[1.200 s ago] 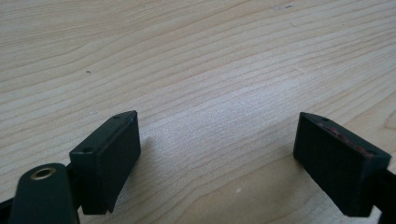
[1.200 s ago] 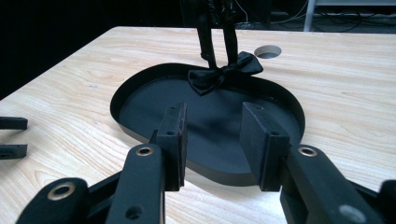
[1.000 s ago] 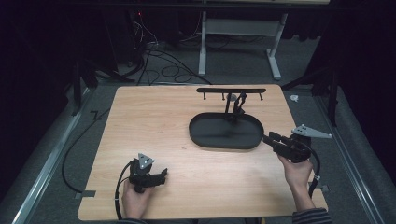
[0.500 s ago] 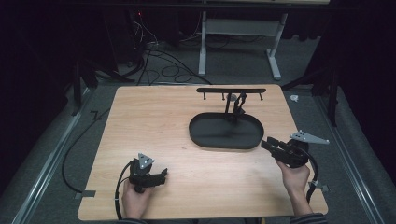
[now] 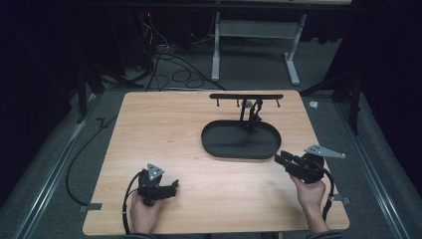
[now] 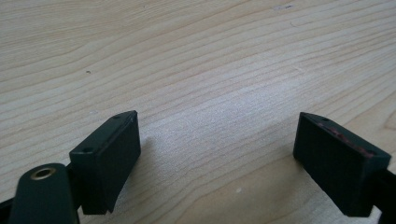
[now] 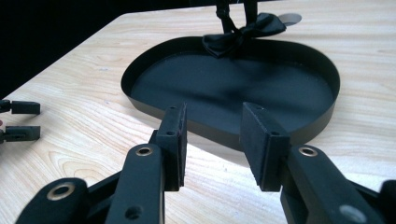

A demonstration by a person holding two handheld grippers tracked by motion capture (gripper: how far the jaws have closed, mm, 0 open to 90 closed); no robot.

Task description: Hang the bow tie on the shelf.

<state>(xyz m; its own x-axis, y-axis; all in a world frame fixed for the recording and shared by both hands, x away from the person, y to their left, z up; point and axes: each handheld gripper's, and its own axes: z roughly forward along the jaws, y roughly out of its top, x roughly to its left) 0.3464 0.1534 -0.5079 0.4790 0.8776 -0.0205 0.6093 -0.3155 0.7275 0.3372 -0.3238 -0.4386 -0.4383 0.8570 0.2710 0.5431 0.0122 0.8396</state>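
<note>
With both jaw pairs spread and empty, the right gripper (image 5: 286, 160) sits just beside the near-right rim of the black oval tray (image 5: 219, 149), far from the left gripper (image 5: 171, 187), so a forward nudge could shove the tray and rock its hanger stand (image 5: 246, 97) with the black bow (image 7: 243, 33).

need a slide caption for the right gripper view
Right gripper, jaws open, faces the rim of a black oval tray on a wooden table.

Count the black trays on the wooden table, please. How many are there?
1. The black oval tray lies on the table right of centre, just ahead of the right gripper, with a stand rising from its far edge.
</note>
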